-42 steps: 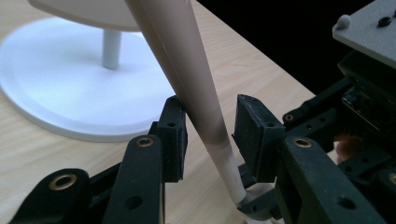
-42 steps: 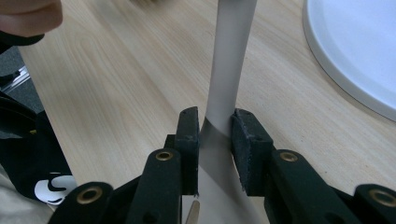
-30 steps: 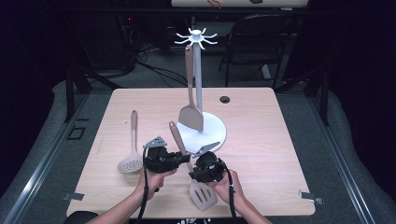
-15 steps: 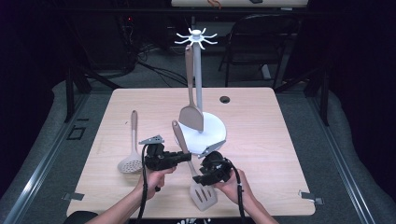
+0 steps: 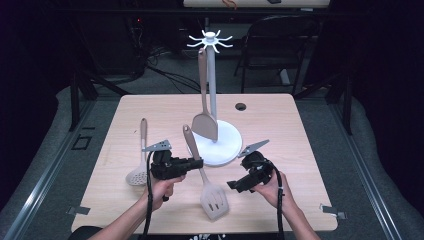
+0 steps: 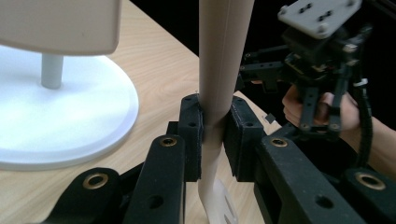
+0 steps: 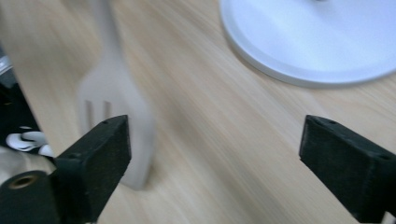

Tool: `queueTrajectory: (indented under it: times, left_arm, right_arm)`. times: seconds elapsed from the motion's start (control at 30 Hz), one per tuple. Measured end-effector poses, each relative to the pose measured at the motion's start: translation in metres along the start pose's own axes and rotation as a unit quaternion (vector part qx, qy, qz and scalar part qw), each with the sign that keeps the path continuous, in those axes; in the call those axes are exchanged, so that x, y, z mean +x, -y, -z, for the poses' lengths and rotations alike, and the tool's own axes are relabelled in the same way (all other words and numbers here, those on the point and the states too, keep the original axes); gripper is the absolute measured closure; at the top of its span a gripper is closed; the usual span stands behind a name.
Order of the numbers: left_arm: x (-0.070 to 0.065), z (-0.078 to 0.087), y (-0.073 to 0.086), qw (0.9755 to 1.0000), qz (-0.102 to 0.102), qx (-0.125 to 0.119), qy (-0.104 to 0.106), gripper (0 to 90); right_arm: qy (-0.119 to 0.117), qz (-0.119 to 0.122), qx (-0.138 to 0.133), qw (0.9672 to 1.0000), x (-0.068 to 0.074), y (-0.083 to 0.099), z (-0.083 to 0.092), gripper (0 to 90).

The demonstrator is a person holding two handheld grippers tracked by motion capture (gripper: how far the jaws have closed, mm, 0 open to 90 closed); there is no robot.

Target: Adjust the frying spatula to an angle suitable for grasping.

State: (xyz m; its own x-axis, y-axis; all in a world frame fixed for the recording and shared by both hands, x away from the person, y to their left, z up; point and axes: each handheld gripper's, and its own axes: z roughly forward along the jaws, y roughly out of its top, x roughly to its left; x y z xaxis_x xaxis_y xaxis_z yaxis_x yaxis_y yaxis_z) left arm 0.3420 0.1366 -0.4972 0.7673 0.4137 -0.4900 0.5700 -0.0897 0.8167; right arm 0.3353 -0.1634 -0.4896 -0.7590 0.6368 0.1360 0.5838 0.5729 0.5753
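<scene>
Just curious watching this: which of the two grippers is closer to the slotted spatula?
Left. The left gripper is clamped on the slotted spatula at its handle; the right gripper, jaws just opened and empty, sits beside the blade without touching it.

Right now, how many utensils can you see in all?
3. A solid turner hangs on the stand. A slotted turner is gripped at its handle by the left gripper. A skimmer lies on the table at left.
</scene>
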Motion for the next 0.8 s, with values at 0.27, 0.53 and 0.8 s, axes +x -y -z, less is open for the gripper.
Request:
queueTrajectory:
  times: [0.27,0.53,0.8]
  left_arm:
    - [-0.01,0.002,-0.01,0.9996,-0.028,-0.004,0.001,77.8]
    - [-0.016,0.008,-0.022,0.9982,-0.059,-0.007,0.002,77.9]
    - [-0.023,0.011,-0.033,0.9967,-0.081,-0.008,0.003,77.9]
  right_arm:
    - [0.041,-0.017,0.004,0.999,-0.016,0.005,0.005,4.2]
    - [0.066,-0.03,-0.014,0.9973,-0.025,0.009,0.01,0.6]
    - [0.089,-0.056,-0.039,0.9937,-0.037,0.015,0.017,0.0]
